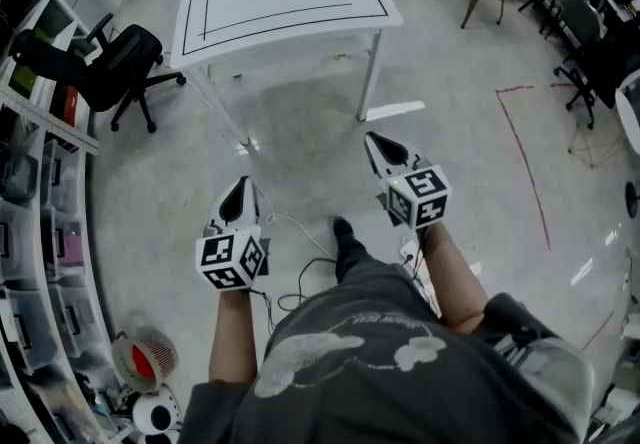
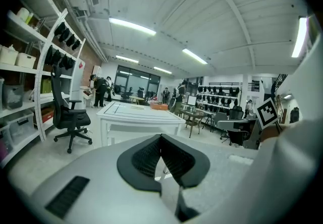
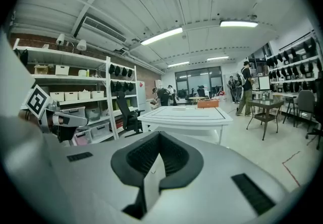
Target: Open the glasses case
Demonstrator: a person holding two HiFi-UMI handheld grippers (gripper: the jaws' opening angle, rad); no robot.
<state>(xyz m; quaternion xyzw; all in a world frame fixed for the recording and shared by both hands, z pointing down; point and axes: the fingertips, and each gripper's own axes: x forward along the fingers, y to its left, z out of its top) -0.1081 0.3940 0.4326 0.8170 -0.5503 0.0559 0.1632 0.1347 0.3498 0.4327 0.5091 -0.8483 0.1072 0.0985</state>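
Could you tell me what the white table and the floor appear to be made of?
White table: smooth, matte white top, likely laminate or painted board; thin white legs look like painted metal. Floor: seamless grey with glossy light reflections, probably polished concrete or epoxy.

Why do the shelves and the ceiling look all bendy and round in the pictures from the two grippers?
Left gripper view: the wide-angle lens bows the shelves and the ceiling lights, and the corners go black. Right gripper view: the same round bulge, though the white table stays sharp in the middle. Head view: straight lines curve here too, and bright patches of glare shine on the floor.
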